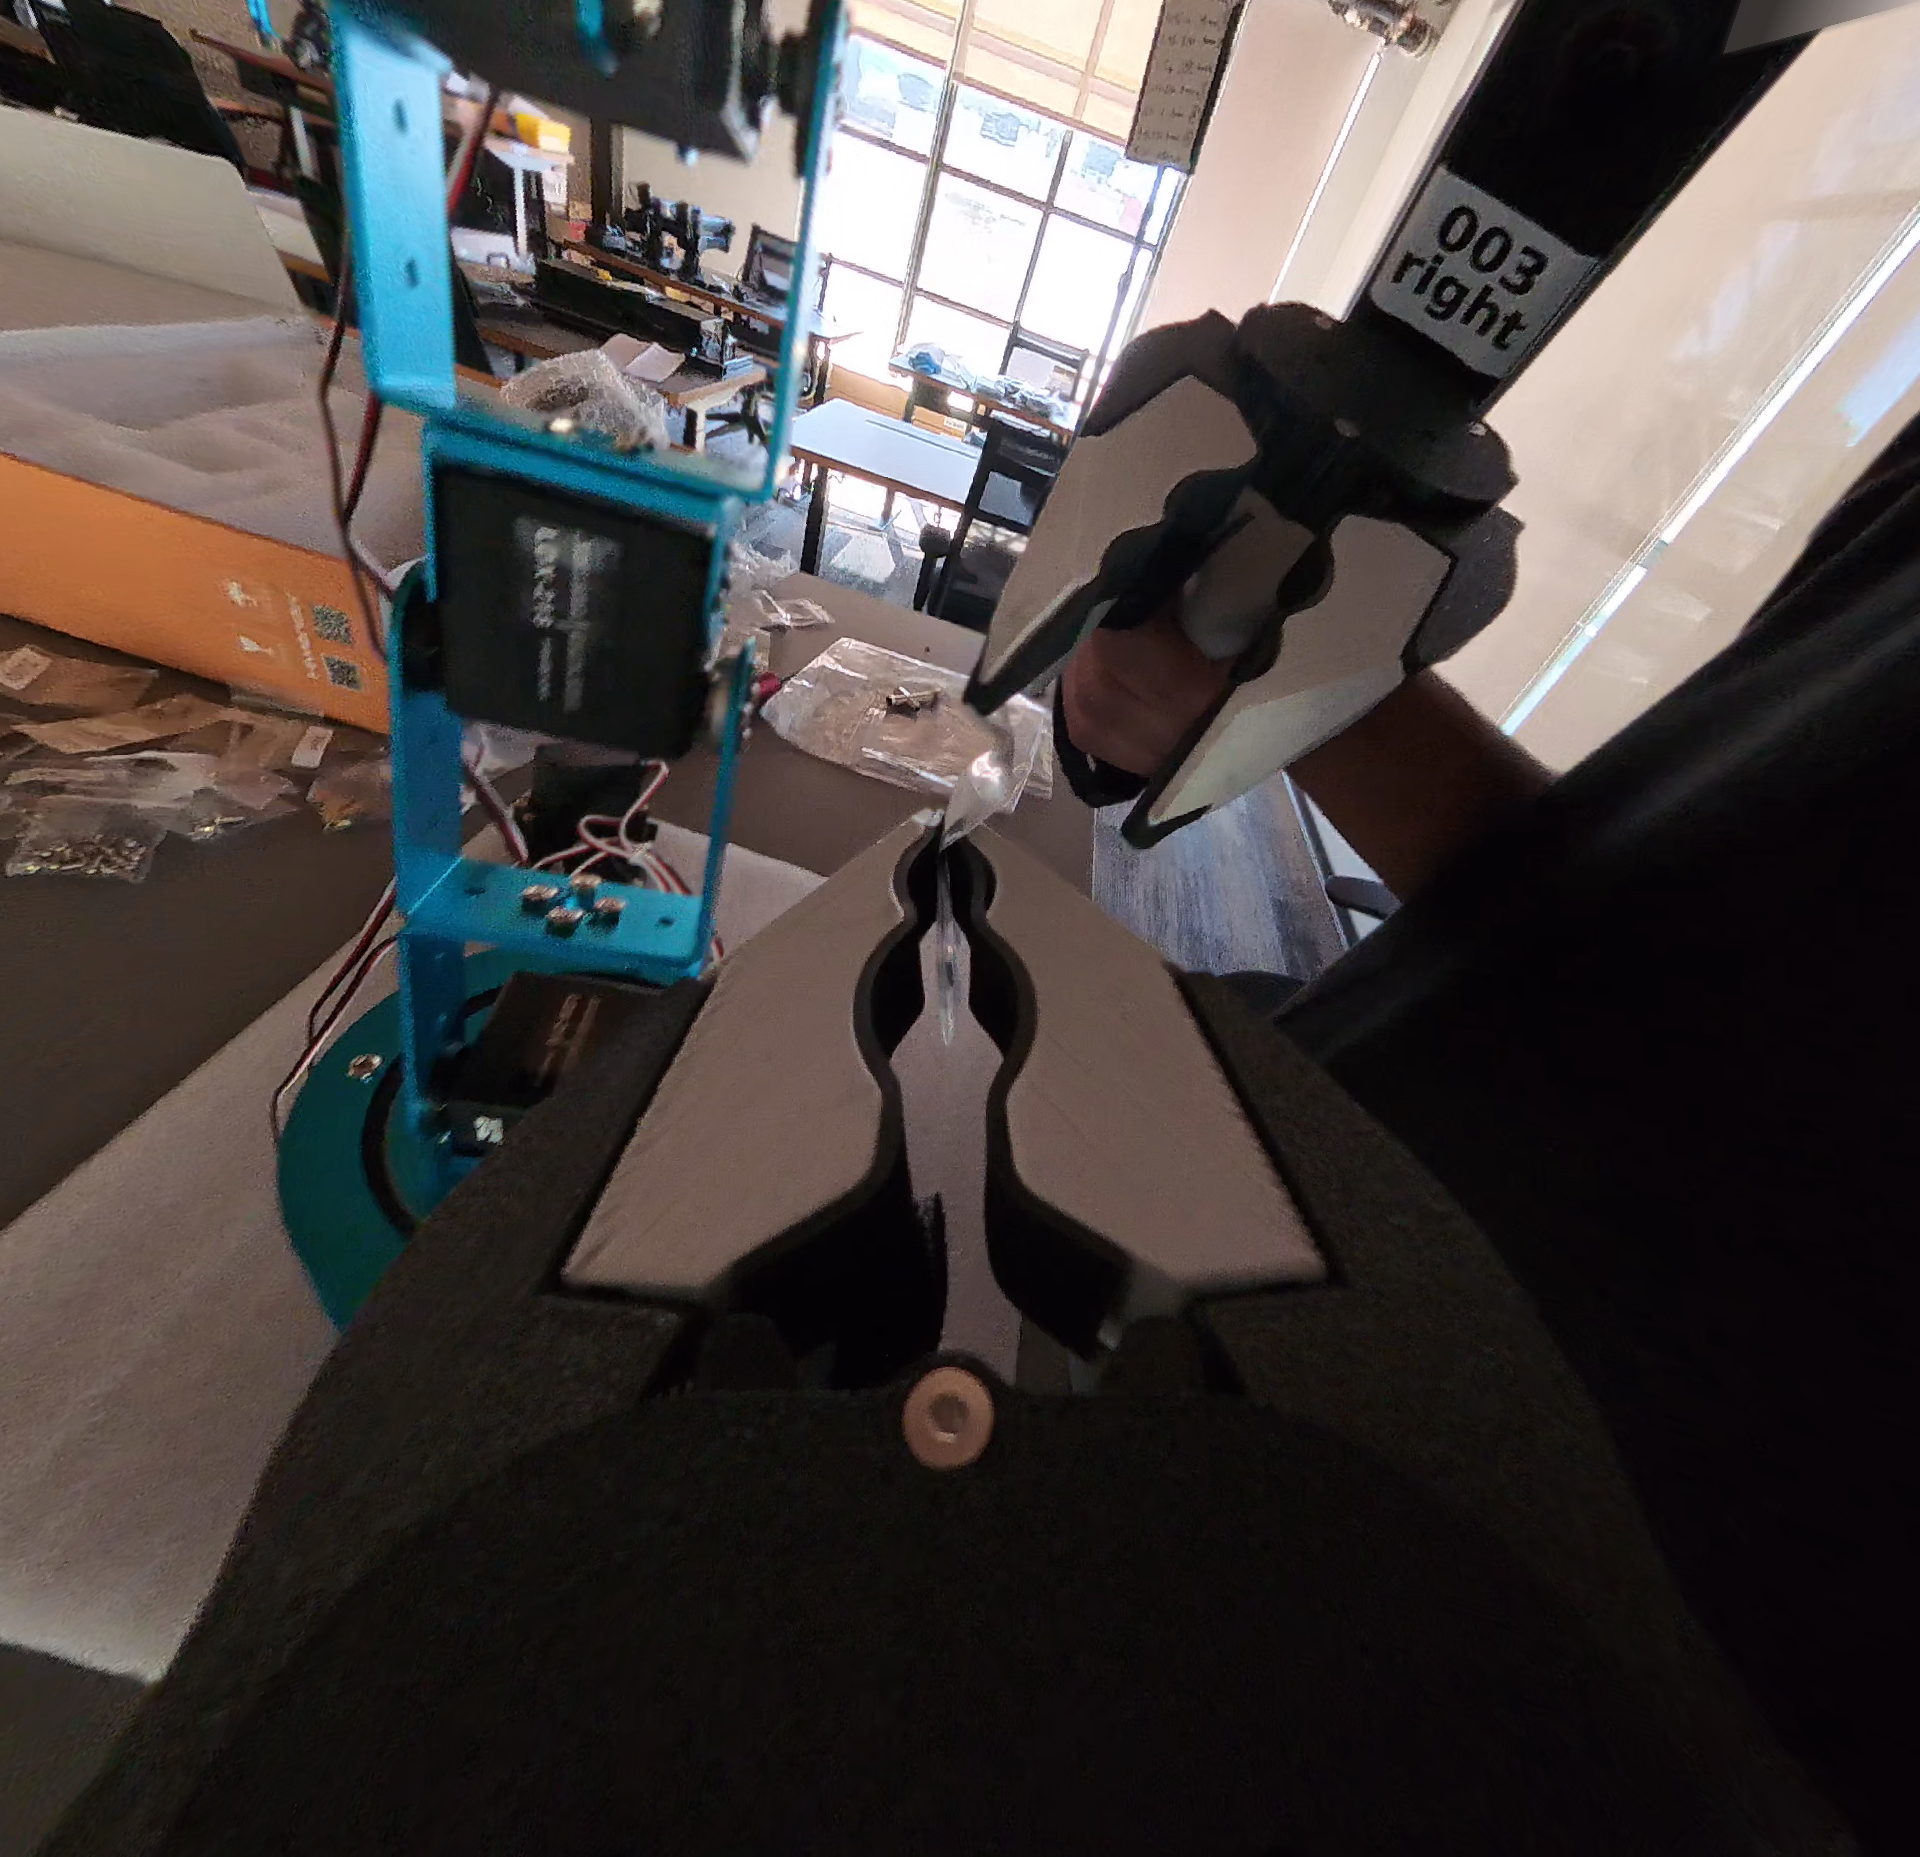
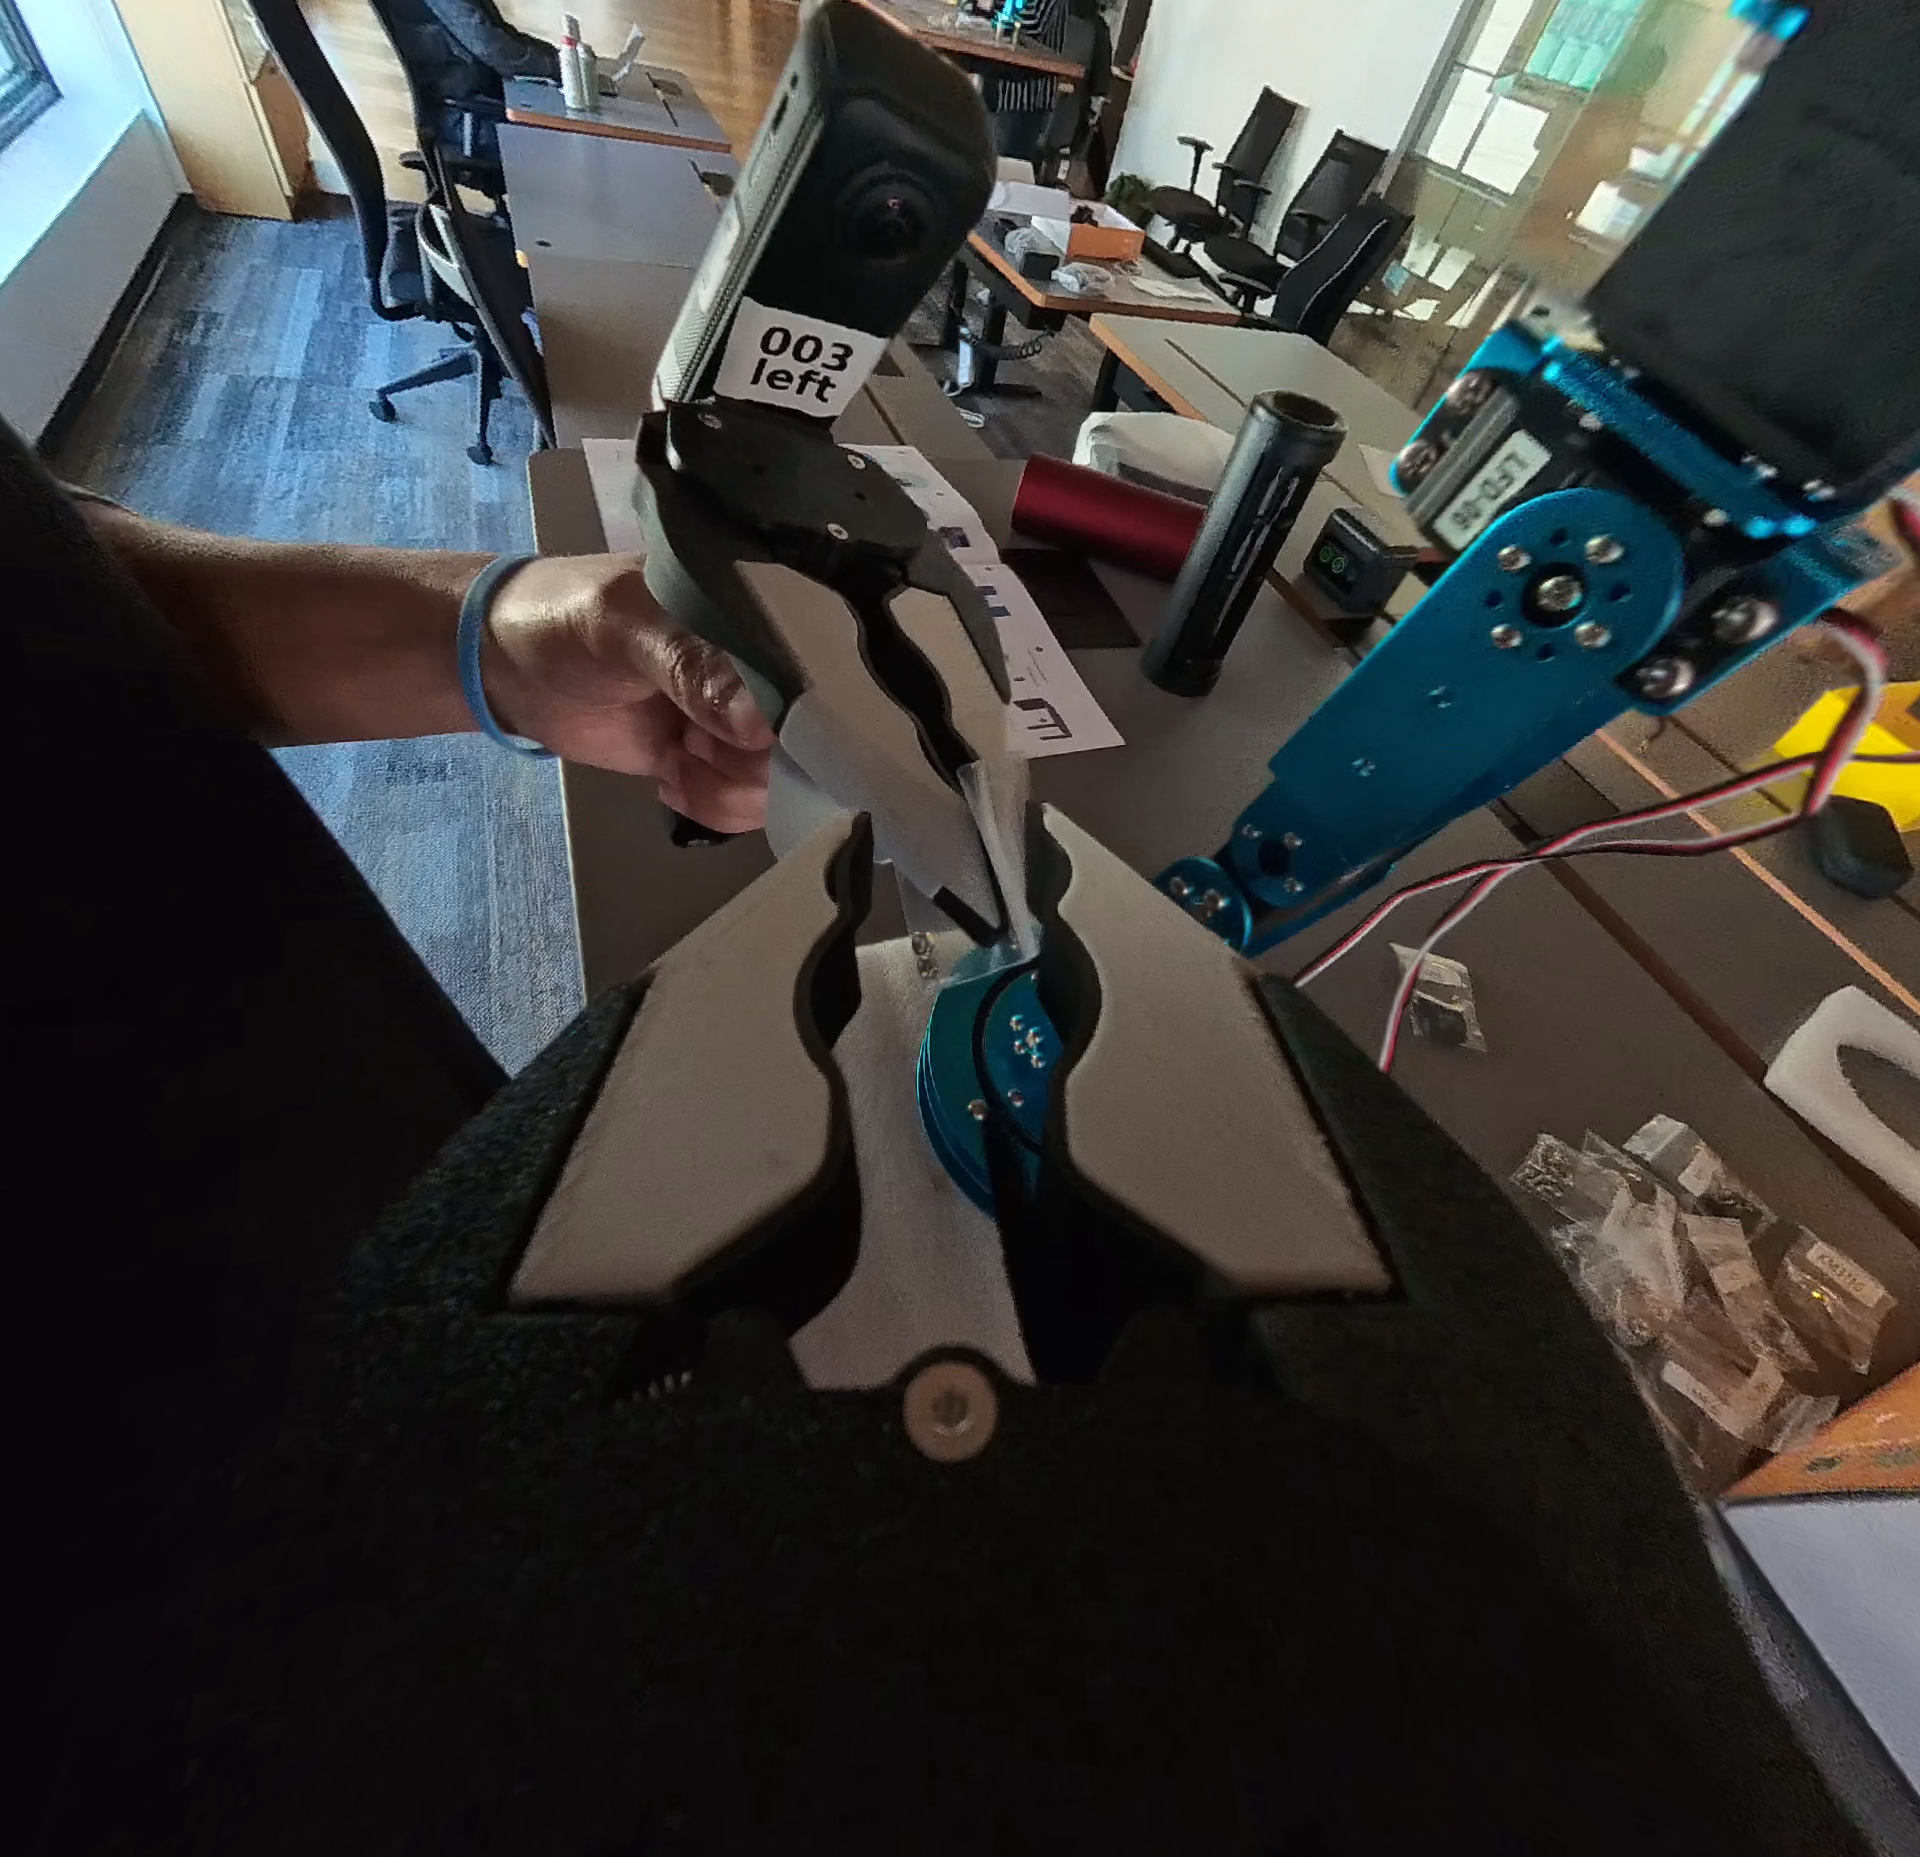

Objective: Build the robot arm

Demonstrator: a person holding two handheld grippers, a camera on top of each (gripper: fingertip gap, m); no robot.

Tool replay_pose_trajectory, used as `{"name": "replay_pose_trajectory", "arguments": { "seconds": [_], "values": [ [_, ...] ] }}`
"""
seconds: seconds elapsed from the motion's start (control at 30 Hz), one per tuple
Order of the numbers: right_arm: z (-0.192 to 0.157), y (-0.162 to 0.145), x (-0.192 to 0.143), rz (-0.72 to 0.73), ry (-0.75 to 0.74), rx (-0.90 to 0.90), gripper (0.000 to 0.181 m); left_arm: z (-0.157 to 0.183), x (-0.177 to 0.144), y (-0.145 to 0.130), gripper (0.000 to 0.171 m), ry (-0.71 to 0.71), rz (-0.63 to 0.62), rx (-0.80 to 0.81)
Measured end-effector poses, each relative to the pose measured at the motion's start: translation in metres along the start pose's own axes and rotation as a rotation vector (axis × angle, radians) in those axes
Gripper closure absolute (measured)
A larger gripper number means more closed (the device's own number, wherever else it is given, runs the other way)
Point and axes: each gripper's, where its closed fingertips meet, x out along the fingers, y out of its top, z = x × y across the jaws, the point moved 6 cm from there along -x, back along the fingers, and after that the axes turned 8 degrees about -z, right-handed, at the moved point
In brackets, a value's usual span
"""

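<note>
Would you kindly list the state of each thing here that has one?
Left gripper: shut on clear bag.
Right gripper: open, bag between its fingers.
Blue arm: upright on its round base.
Black tube: standing on the table.

Lots of desk clutter here. A long orange cardboard box (image 1: 156, 581) lies flat on the brown tabletop (image 2: 1195, 799), with a heap of little clear plastic bags of screws (image 2: 1683, 1277) just beside it. Near that heap there's a white foam block with a cutout (image 2: 1849, 1069). Farther back a tall black tube (image 2: 1236, 550) stands upright, with a dark red cylinder (image 2: 1107, 524) lying on its side right behind it and a printed white paper sheet (image 2: 1049, 685) flat next to both. Black mesh office chairs (image 2: 436, 249) sit at the other desks, and big gridded windows (image 1: 997, 238) light the far end.
</note>
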Motion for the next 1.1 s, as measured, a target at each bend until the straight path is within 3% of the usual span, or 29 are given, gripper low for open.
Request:
{"name": "replay_pose_trajectory", "arguments": {
  "seconds": [0.33, 1.1],
  "values": [
    [-0.003, 0.001, 0.011, -0.009, -0.085, 0.047, 0.159, -0.015, -0.015, -0.018, 0.171, -0.056, -0.016, 0.009],
    [-0.009, -0.003, 0.009, -0.065, -0.095, 0.016, 0.16, -0.012, -0.011, -0.017, 0.171, -0.089, -0.039, 0.017]
  ]
}}
